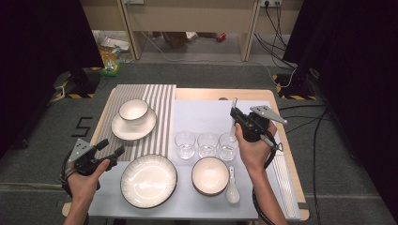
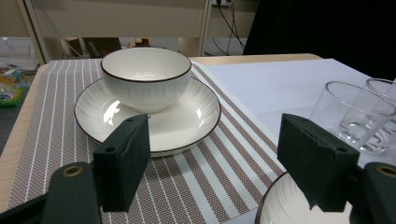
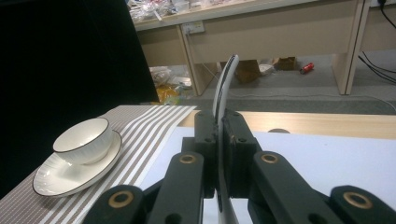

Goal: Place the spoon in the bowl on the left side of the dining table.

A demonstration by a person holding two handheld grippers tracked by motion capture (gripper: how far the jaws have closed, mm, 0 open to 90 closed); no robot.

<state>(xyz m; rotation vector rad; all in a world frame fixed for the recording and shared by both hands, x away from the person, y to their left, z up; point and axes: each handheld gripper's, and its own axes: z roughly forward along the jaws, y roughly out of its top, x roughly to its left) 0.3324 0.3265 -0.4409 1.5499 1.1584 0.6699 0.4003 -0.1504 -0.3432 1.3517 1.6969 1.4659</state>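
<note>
Clearly the right gripper [image 1: 233,114] has its jaws pressed nearly together on a thin white spoon [image 3: 224,88]. In the right gripper view the spoon stands on edge between the two pads, its curved handle rising above the jaw tips and its lower part running down between the jaw arms. In the high view the same spoon sticks up from the jaws, over the pale mat [image 1: 202,117], just beyond the right-hand one of the three glasses [image 1: 228,145].

The left gripper [image 2: 212,161] has its jaws wide apart with nothing between them. Ahead of the jaws in its own view sit a bowl [image 2: 145,77] on a saucer [image 2: 187,121], both resting on the striped mat [image 2: 51,135]; off the right jaw stand two of the glasses, and the rim of a large plate [image 2: 275,205] shows just under that jaw.

A figure "5" [image 1: 82,126] is marked on the floor left of the table; no other writing can be read.

The right hand [image 1: 253,150] holds its gripper lifted off the table and pointing away from the person, forearm coming in from the bottom edge. The left hand [image 1: 87,180] holds its gripper low at the near left corner, jaws angled towards the striped mat. A second spoon [image 1: 232,187] lies beside a smaller bowl [image 1: 210,176], near the person's side.
</note>
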